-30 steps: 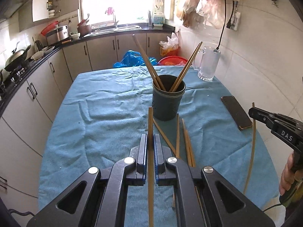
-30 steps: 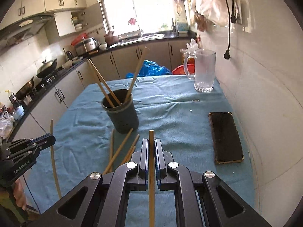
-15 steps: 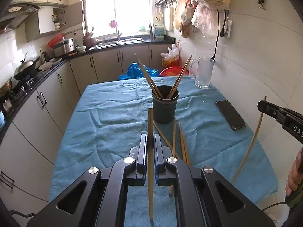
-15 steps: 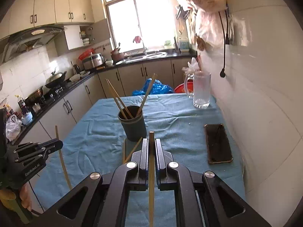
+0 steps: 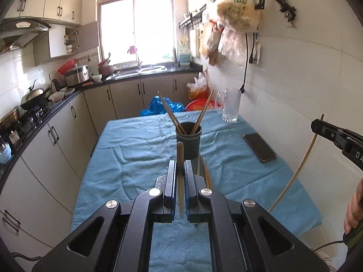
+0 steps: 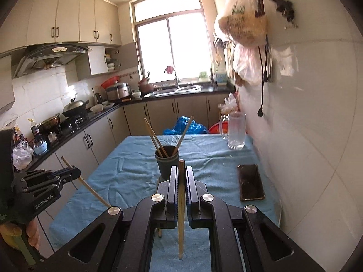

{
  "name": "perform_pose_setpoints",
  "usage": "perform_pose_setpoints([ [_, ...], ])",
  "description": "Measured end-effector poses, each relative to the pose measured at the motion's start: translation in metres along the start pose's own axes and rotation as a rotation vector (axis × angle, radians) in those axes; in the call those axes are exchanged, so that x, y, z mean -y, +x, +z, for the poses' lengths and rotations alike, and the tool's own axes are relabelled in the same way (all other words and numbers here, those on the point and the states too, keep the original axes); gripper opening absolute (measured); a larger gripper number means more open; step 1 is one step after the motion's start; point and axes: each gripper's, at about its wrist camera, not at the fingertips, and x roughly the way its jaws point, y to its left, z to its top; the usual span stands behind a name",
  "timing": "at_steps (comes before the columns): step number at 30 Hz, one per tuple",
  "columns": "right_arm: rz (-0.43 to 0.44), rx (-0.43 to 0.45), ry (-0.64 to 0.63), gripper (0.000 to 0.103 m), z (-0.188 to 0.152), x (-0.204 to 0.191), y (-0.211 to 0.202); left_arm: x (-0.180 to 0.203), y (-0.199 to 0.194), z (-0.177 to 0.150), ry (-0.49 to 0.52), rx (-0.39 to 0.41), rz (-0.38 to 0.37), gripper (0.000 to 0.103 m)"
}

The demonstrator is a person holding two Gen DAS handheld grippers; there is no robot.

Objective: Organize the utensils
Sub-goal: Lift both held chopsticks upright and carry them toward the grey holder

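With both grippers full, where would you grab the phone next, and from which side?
Across the phone's two long edges, near its middle, coming straight down. It lies flat on the cloth with its long axis running away from us, apart from the cup, so the narrow width probably suits the jaws.

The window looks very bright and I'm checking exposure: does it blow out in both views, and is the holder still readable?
Left wrist view: window blown white; dark holder sharp. Right wrist view: window equally washed out, holder clear; fisheye bends the walls in both.
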Motion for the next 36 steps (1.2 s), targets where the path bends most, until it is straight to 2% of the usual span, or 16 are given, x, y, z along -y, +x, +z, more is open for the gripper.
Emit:
perform_pose_setpoints([
  [7, 0.022, 0.041, -0.028, 0.006, 0.002, -0.009, -0.024, 0.001, -0.03, 0.003, -0.004, 0.053, -0.016, 0.006],
  [15, 0.053, 0.038, -0.022, 0.006, 0.001, -0.016, -0.018, 0.005, -0.038, 0.008, 0.025, 0.069, -0.044, 0.006],
  [26, 0.074, -0.005, 0.011, 0.006, 0.019, -0.015, 0.02, -0.016, -0.012, 0.025, -0.007, 0.041, -0.036, 0.006],
  [32, 0.077, 0.015, 0.031, 0.006, 0.045, -0.02, 0.04, -0.027, 0.009, 0.052, -0.014, 0.057, -0.022, 0.006],
  [36, 0.084, 0.04, 0.048, 0.006, 0.07, -0.021, 0.057, -0.039, 0.037, 0.075, -0.07, 0.038, -0.052, 0.006],
])
